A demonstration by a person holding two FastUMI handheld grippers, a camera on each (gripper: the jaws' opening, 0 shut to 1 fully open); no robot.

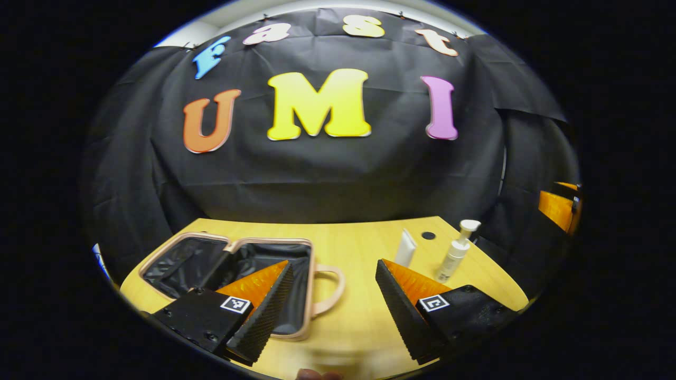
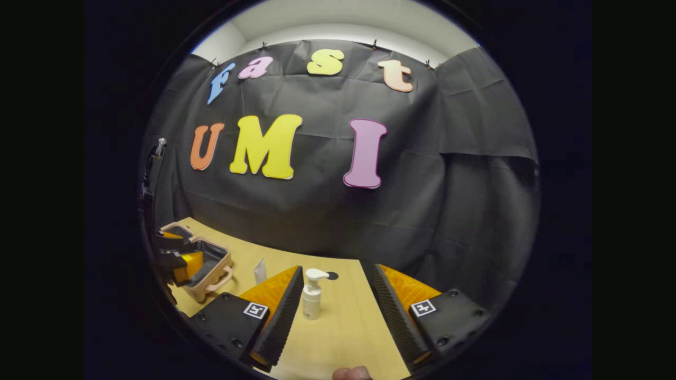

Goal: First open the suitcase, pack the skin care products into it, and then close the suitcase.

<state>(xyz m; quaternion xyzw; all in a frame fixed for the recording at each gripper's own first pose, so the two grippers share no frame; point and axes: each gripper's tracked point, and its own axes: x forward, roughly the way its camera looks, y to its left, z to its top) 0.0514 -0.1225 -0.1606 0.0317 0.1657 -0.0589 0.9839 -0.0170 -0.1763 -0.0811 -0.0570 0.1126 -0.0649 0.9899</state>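
Observation:
A small pink suitcase lies open flat on the wooden table, black lining showing in both halves. To its right stand a white tube and a white pump bottle. My left gripper hangs open over the table just right of the case, nothing between its fingers. In the right gripper view my right gripper is open with the pump bottle standing just ahead by its left finger. The tube and the suitcase lie farther left, with the left gripper over the case.
A small dark hole marks the table behind the tube. The black cloth wall rises close behind the table's far edge. An orange and black object sits off the table at the far right.

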